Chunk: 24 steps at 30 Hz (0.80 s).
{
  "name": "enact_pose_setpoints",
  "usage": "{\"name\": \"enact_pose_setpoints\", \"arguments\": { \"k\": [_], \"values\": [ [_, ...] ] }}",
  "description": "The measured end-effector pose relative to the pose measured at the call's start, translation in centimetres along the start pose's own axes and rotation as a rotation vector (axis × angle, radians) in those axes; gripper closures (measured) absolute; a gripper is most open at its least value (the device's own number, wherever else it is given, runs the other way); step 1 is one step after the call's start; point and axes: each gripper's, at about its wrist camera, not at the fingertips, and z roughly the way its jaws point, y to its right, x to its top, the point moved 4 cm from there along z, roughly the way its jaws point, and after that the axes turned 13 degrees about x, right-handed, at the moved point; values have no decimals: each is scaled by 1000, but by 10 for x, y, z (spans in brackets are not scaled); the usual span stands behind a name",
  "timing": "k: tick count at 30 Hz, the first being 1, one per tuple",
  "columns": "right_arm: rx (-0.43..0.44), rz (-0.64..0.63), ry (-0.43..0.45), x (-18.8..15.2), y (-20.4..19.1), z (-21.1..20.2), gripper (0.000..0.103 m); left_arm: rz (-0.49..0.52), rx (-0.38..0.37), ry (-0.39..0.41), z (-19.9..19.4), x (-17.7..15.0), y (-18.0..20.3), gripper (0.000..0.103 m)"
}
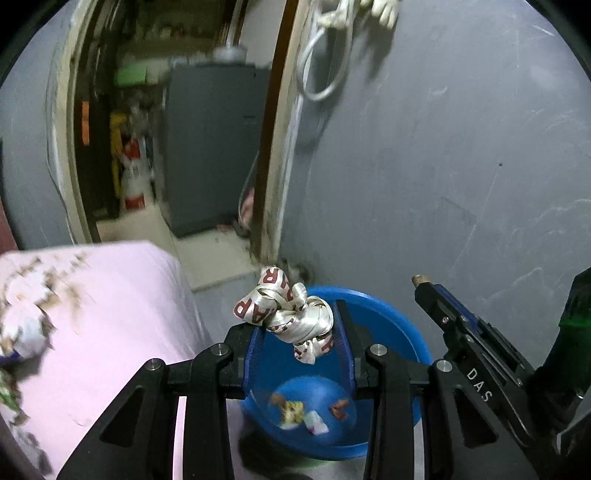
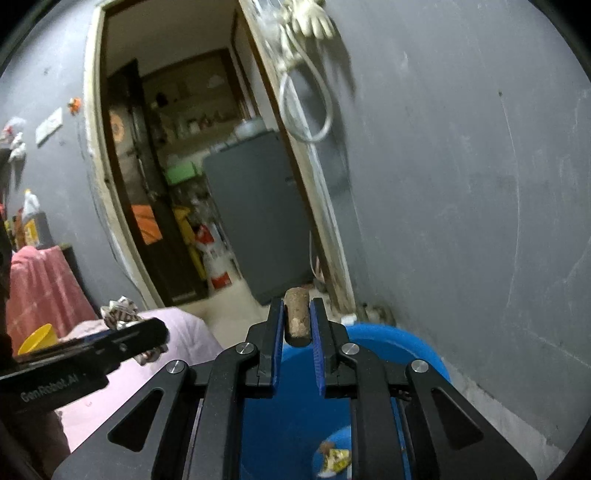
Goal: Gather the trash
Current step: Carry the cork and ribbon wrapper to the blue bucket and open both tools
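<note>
My left gripper (image 1: 301,323) is shut on a crumpled white wrapper with red letters (image 1: 288,314), held above the rim of a blue plastic bin (image 1: 402,332). Scraps of trash (image 1: 295,411) lie at the bin's bottom. To the right in the left wrist view, my right gripper (image 1: 421,282) shows side-on with a brown tip sticking out. In the right wrist view my right gripper (image 2: 297,321) is shut on a brown cork-like piece (image 2: 296,314) over the same blue bin (image 2: 399,343). The left gripper (image 2: 147,332) with the wrapper (image 2: 118,312) shows at the left.
A pink sheet on a bed (image 1: 122,314) lies left of the bin. A grey wall (image 1: 443,166) stands right behind it. An open doorway (image 2: 177,166) leads to a room with a grey fridge (image 2: 258,214). White cable and a glove (image 2: 314,18) hang beside the door frame.
</note>
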Motion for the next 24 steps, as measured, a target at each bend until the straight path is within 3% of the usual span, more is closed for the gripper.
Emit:
{"name": "enact_pose_setpoints", "arguments": {
  "k": [6,10,18,20,22,24],
  "values": [
    [-12,67,-68,-6,17,7,89,6,-6,-116,32,-13,5,69],
    [-15,102,-83,-9,25,8,78,6,-14,-147,42,-20,8,63],
    [-14,104,-58,-7,22,4,73,-6,15,-94,26,-22,3,56],
    [-19,88,-46,-5,19,3,69,-15,42,-69,19,-19,-4,51],
    [-20,75,-32,-3,15,4,58,-26,72,-44,10,-15,-11,47],
    [-14,64,-13,0,10,2,56,-44,102,-24,0,-13,-24,46]
  ]
}}
